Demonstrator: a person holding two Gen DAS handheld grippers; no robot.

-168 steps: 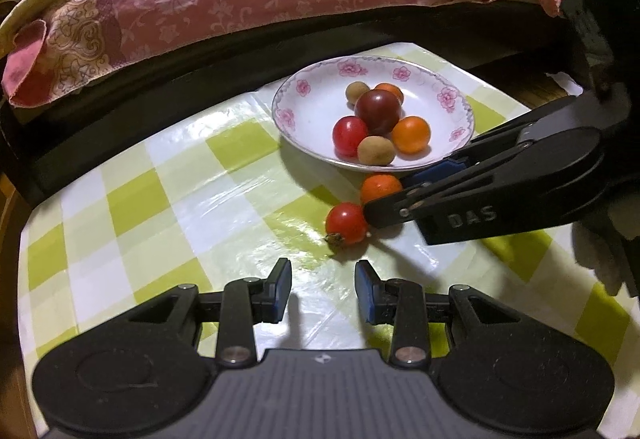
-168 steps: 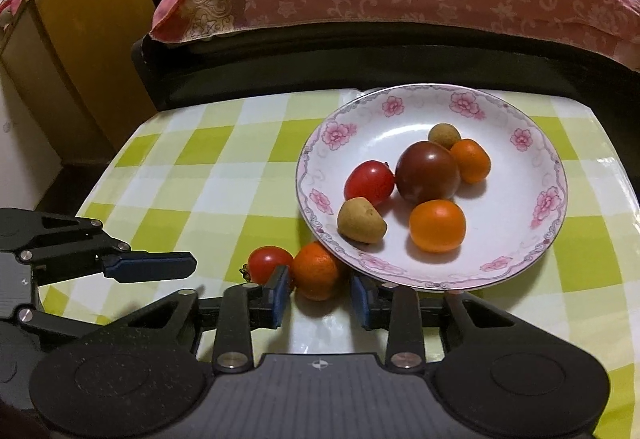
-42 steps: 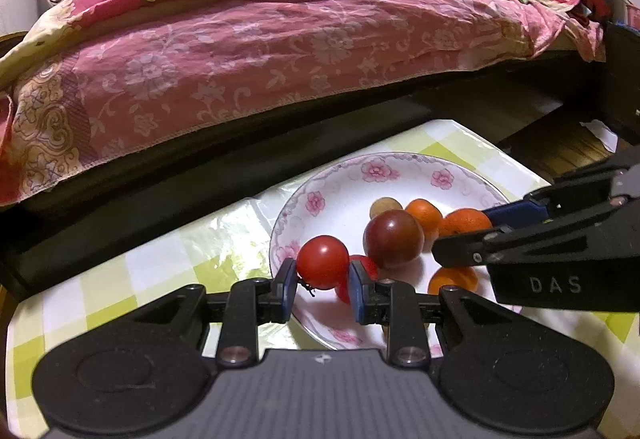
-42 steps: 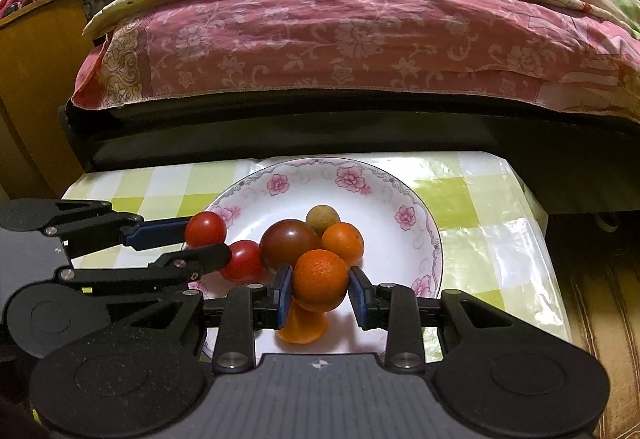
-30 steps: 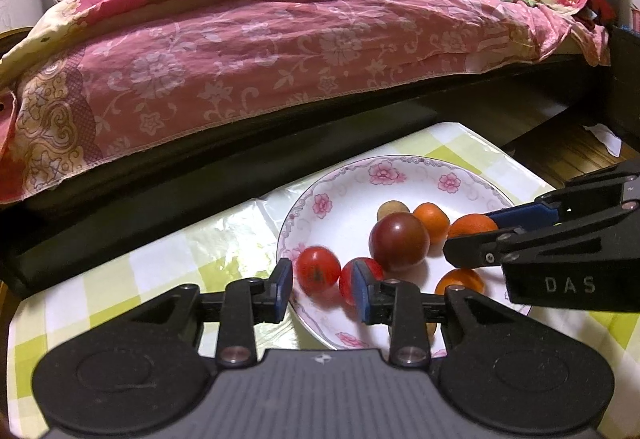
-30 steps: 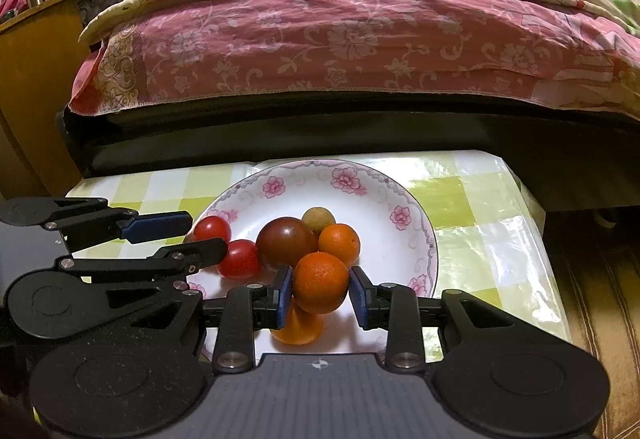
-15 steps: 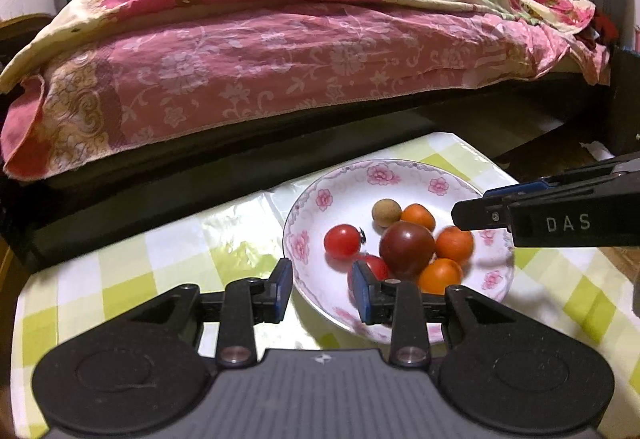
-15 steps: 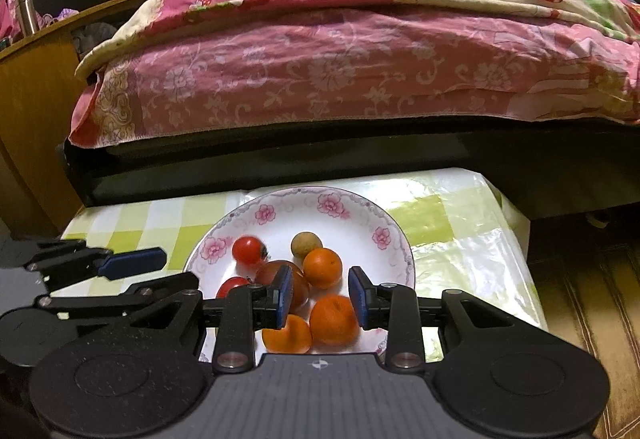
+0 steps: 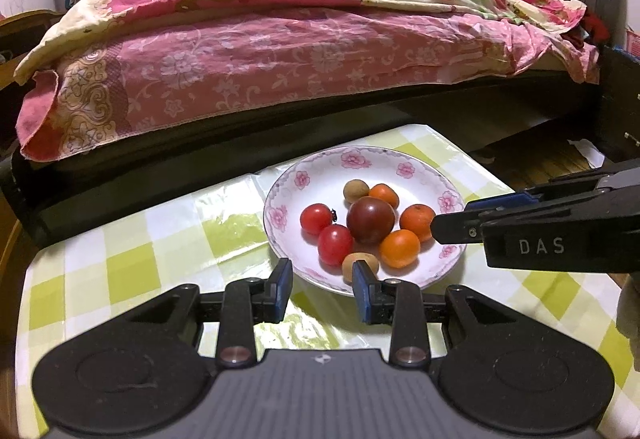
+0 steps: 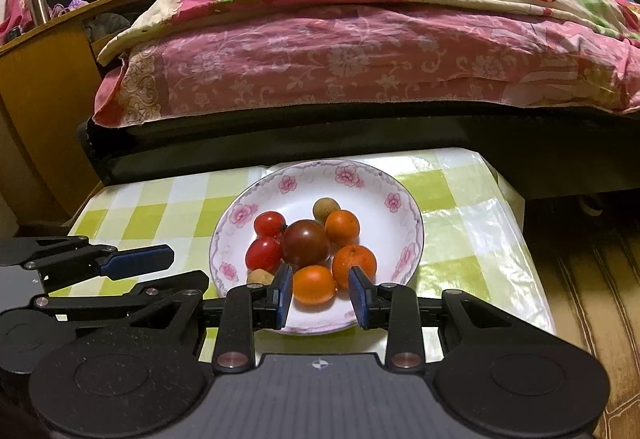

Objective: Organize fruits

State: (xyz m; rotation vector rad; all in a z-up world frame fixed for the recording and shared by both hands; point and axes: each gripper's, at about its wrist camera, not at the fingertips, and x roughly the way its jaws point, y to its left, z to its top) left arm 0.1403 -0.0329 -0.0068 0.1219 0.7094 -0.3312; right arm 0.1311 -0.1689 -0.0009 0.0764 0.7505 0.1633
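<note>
A white flower-rimmed plate (image 9: 404, 170) (image 10: 384, 183) sits on the green-checked tablecloth (image 9: 128, 239). It holds two red tomatoes (image 9: 316, 218), a dark purple tomato (image 9: 370, 219) (image 10: 306, 242), three oranges (image 10: 354, 259) and two small brown fruits (image 9: 355, 190). My left gripper (image 9: 322, 291) is open and empty above the plate's near edge. My right gripper (image 10: 318, 297) is open and empty above the near part of the plate. The right gripper also shows in the left wrist view (image 9: 448, 227).
A bed with a pink floral quilt (image 9: 280, 51) and a dark frame (image 9: 200, 159) stands right behind the table. A wooden cabinet (image 10: 40, 87) is at the left. The table's right edge (image 10: 516, 239) drops to a wooden floor.
Both grippers opened, leaving the tomato and the orange on the plate, then drew back and up from it.
</note>
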